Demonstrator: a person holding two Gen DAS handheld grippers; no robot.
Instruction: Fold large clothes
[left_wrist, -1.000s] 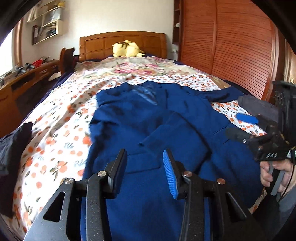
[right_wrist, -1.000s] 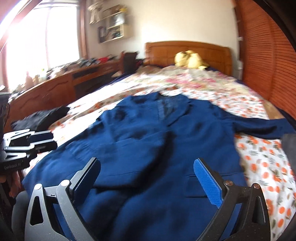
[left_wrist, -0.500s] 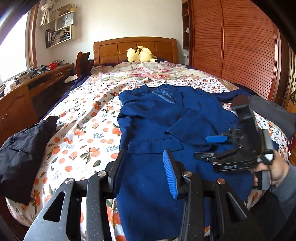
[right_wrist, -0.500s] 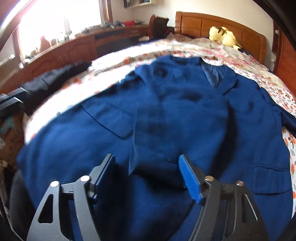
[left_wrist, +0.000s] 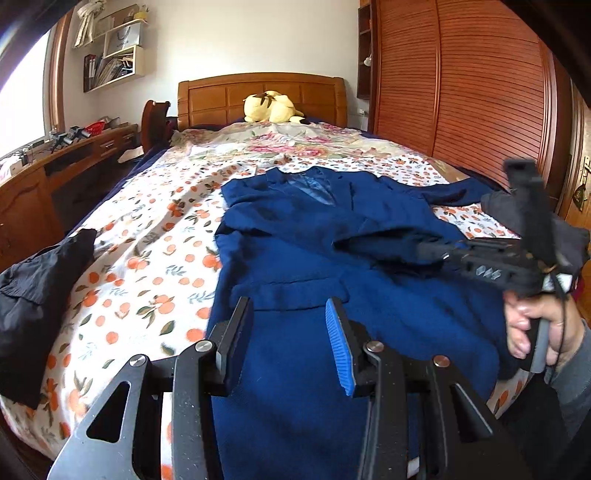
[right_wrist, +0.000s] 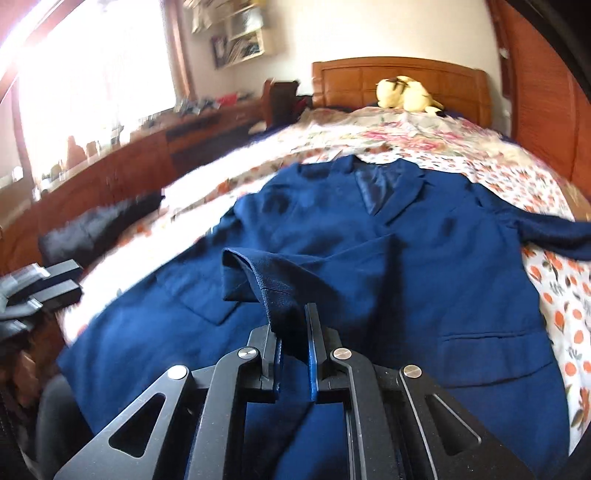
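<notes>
The blue jacket (right_wrist: 388, 266) lies flat on the bed (left_wrist: 155, 236). The right hand-held gripper (right_wrist: 293, 325) is closing on its folded sleeve cuff; this shallow bite could slip. The left hand-held gripper (left_wrist: 288, 332) hovers open above the hem.

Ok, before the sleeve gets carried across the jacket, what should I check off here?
1. Right gripper on the sleeve cuff: ok, jaws closing with cloth between them.
2. Only one layer pinched: cannot tell.
3. Left gripper free: ok, open above the jacket, nothing between its fingers.
4. Jacket lying flat on the bed: ok, front up.
5. Other sleeve folded in: not ok, it trails out sideways.
6. Black garment clear of the jacket: ok, apart at the bed edge.
</notes>
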